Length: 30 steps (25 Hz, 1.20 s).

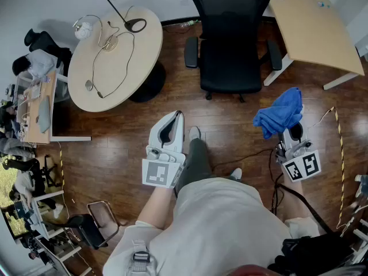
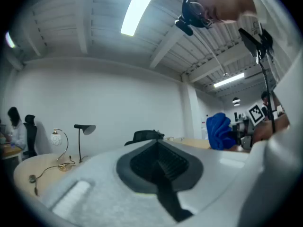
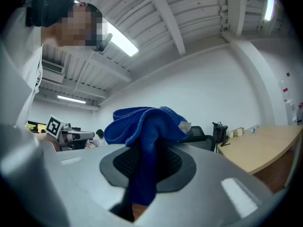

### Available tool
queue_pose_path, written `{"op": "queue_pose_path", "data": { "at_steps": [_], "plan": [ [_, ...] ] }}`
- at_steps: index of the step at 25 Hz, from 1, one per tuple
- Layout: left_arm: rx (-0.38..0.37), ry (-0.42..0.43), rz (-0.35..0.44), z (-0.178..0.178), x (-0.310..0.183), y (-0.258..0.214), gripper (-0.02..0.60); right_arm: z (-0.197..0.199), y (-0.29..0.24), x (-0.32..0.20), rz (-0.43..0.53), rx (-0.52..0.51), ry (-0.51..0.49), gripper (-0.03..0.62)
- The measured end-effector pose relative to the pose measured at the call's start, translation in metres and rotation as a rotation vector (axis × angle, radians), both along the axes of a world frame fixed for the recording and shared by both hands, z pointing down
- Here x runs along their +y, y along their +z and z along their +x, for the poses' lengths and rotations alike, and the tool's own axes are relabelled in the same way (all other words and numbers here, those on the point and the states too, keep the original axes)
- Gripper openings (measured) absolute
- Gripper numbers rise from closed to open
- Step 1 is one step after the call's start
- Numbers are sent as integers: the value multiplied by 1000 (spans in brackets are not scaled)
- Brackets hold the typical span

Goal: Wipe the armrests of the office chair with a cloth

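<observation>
cloth [image 1: 280, 114] pinched in right gripper [image 1: 290, 133], left gripper [image 1: 175, 118] pressed together, both facing chair [image 1: 229, 45]

Office, apparently shared (desk [image 1: 313, 27], office chair [image 1: 230, 45])

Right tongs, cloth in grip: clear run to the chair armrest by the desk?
Probably yes. The right tongs hold the blue cloth short of the armrest, with only bare floor between; the white desk leg stands close beside it.
</observation>
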<state>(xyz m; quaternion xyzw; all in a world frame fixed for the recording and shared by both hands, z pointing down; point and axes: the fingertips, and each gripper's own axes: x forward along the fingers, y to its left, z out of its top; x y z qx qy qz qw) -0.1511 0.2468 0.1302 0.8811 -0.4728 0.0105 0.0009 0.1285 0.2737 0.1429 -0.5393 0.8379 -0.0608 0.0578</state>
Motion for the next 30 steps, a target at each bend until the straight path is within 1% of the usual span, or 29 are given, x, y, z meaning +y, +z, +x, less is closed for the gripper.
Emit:
{"op": "queue_pose_path", "data": {
  "at_steps": [2,3,4,5,8,11,15,16,18,20,22,23,25,28,30],
  "plan": [
    [-61,34,67,-16,-54,12,-5,-27,17,-59,-37,12,-24,72],
    [-95,48,79,-25,-81,22,-5,-40,27,-89,-58,17,-36,72],
    [-119,56,74,-34,-107,34,-5,-54,40,-119,-83,21,-47,72],
    [-121,56,56,-45,-132,45,-5,-69,55,-148,-109,26,-59,72],
    [-81,40,-32,-81,-193,79,-5,-113,105,-235,-186,75,-98,72],
    [-75,20,-103,-98,-246,120,-5,-149,170,-342,-278,155,-134,72],
    [-66,-19,-163,-108,-287,177,-5,-200,277,-479,-412,336,-192,72],
    [-64,-32,-179,-111,-291,188,-5,-214,299,-504,-447,381,-211,72],
    [-57,-58,-209,-116,-295,202,-5,-236,341,-539,-507,484,-254,72],
    [-52,-72,-228,-120,-295,213,-5,-247,378,-554,-577,579,-295,72],
    [-59,-76,-240,-120,-296,222,-5,-250,402,-543,-654,579,-326,72],
    [-60,-82,-245,-119,-297,224,-5,-252,403,-526,-671,564,-344,72],
    [-55,-88,-260,-114,-298,224,-3,-263,395,-467,-676,548,-412,72],
    [-44,-61,-279,-104,-303,224,-3,-287,393,-366,-689,517,-540,72],
    [-50,-28,-280,-94,-311,227,-3,-294,390,-333,-677,492,-561,72]
  ]
}}
